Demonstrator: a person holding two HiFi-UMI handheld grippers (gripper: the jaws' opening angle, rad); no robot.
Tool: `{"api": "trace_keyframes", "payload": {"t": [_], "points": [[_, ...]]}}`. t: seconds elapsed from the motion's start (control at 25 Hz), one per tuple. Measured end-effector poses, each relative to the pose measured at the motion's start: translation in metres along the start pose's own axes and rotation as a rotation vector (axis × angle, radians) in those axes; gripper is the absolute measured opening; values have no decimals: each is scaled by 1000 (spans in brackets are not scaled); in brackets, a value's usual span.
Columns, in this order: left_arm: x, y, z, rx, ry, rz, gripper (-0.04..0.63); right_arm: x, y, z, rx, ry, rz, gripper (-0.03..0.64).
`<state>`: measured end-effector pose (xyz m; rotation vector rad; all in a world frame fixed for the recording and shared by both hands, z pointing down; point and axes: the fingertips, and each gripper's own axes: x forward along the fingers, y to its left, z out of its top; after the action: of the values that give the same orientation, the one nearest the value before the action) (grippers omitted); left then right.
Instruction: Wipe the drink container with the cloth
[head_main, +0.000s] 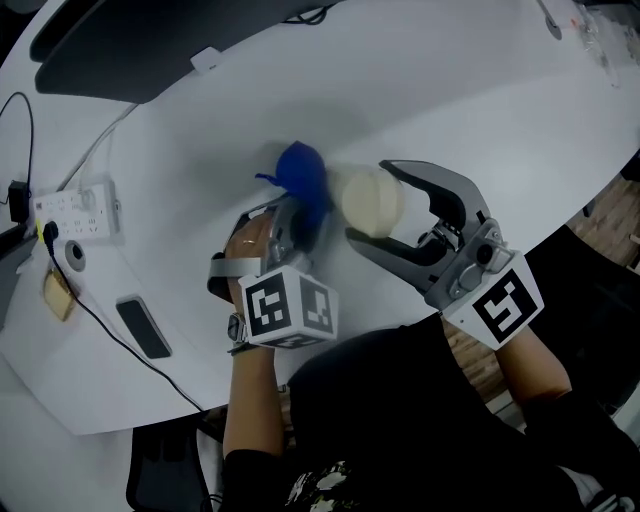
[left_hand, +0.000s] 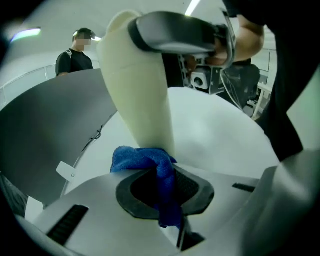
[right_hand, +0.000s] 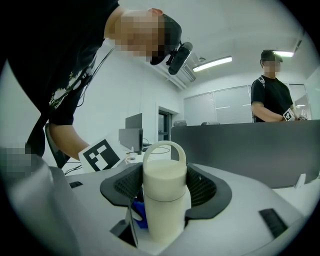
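- Blue cloth (head_main: 303, 178) is pinched in the left gripper (head_main: 298, 228), whose 2 jaws are nearly together on a strand of it; the bunched end touches the drink container (head_main: 375, 198) low on its side
- Cream container seems to stand on the white table (head_main: 450, 90), right beside the cloth, with the right gripper (head_main: 368, 203) closed against its sides to steady it
- Wiping looks to be just starting, since cloth and wall are in contact
- Next, I judge, the cloth needs dragging up and round the wall while the right grip stays firm, or the container may tip
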<state>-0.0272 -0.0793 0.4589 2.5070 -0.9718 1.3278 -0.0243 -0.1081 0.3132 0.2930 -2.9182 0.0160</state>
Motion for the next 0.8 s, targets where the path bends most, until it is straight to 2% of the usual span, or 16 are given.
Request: {"api": "trace_keyframes", "payload": {"t": [0.16, 0.24, 0.32, 0.48, 0.56, 0.8], "points": [[1, 1, -1, -31, -34, -24, 41, 1, 1, -1, -43, 41, -12, 258], [2, 1, -1, -49, -46, -26, 41, -4, 1, -1, -72, 66, -47, 258], [2, 0, -1, -57, -48, -27, 41, -15, -1, 3, -57, 50, -130, 258], [2, 0, 0, -54, -48, -27, 41, -35, -1, 3, 16, -5, -396, 259], [2, -1, 0, -56, -46, -22, 41, -32, 0, -1, 52, -21, -500, 259], [3, -2, 1, -69, -34, -6, 41, -3, -9, 0, 92, -65, -608, 261]]}}
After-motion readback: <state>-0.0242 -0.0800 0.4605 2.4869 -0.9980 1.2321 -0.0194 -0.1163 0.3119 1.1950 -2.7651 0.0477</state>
